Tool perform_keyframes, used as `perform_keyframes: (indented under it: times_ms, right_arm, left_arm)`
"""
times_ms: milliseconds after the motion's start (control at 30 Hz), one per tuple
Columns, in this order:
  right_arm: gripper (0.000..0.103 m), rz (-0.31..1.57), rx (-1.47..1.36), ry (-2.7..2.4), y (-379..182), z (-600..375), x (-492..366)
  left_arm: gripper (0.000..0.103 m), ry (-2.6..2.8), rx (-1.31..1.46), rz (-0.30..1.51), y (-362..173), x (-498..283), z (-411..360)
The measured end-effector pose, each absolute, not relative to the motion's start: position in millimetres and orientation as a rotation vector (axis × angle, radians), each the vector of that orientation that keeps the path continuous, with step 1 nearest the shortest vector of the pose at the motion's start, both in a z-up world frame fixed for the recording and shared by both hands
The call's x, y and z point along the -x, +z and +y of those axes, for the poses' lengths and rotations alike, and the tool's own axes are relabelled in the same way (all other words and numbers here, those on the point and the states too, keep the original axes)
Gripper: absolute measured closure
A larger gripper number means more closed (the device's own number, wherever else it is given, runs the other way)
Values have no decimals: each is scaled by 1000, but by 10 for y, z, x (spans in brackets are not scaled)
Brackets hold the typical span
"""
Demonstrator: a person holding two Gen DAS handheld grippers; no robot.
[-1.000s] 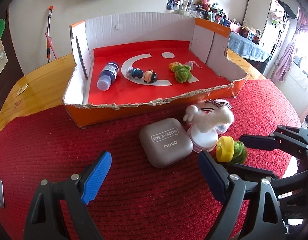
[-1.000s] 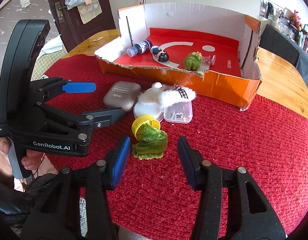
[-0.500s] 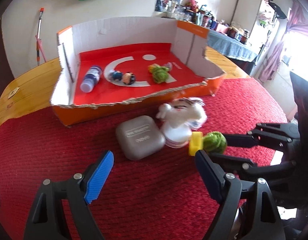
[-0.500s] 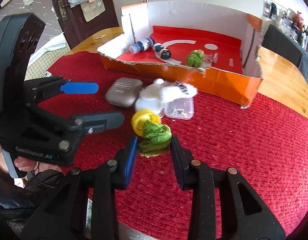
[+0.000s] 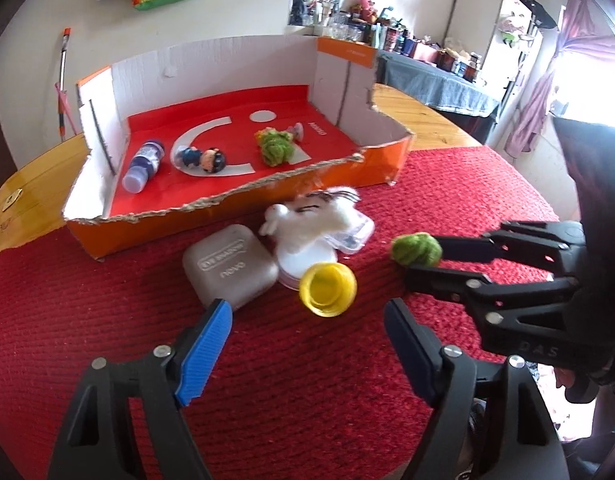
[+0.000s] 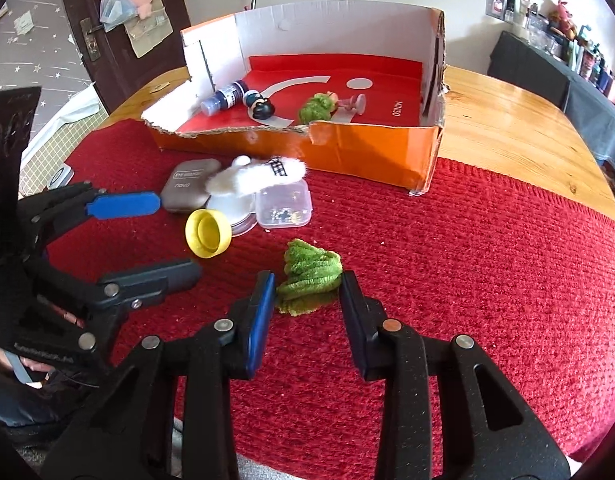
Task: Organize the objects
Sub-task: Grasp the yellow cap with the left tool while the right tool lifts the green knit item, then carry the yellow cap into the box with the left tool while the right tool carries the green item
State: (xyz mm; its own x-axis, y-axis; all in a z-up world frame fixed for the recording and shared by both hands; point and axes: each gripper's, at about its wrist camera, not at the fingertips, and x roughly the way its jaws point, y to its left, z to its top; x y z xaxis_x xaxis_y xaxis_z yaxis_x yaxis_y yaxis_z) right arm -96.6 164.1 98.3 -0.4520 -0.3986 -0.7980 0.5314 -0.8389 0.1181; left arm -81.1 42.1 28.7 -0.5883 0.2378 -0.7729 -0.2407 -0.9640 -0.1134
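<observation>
My right gripper (image 6: pixel 307 296) is shut on a green fuzzy toy (image 6: pixel 310 276) and holds it just above the red cloth; the toy also shows in the left wrist view (image 5: pixel 416 249). My left gripper (image 5: pixel 307 344) is open and empty, close behind a yellow cap (image 5: pixel 328 289) that lies on its side, also in the right wrist view (image 6: pixel 208 233). An orange cardboard box (image 5: pixel 243 216) at the back holds a blue bottle (image 5: pixel 144 165), a small doll (image 5: pixel 203 158) and another green fuzzy toy (image 5: pixel 275 148).
A grey eye shadow case (image 5: pixel 229 265), a white plush toy (image 5: pixel 319 216) on a white round container (image 5: pixel 307 258) and a clear plastic box (image 6: pixel 283 205) lie in front of the box. The red cloth (image 6: pixel 487 264) covers a wooden table (image 6: pixel 507 128).
My right gripper has lifted the green toy away from the yellow cap, to the right. The cap now lies alone on its side. My left gripper has moved closer to the cap.
</observation>
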Motion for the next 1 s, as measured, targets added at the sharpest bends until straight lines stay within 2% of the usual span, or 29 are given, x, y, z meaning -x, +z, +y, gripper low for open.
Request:
perform_keyframes:
  times_ms: [100,367,433,467,500,633,1000]
  right_arm:
    - [61,200,-1198,-2296,981,1645,990]
    - [61,191,-1187,-2291,962,1629,1053]
    - [62,200,-1185,-2291,958,1613,1050]
    - [64,207,-1182,-2292,957,1603,1045]
    - [69,212,-1177,-2291,957,1592,1039]
    - [73,211,-1177,-2278,962,1568,1024]
    - [74,190,-1132,-2261,1091,1502,934]
  left_arm:
    - [32,2581,1268,13,238,841,463]
    - [52,2625,1267,45,174,907,527]
    - [60,2631,1263,51,174,903,535]
    - [68,2635,1259,50,177,899,536]
    - [73,2635,1258,46,180,898,534]
    - [73,2623,1252,28,197,882,521]
    - [73,2618,1228,3,298,777,430]
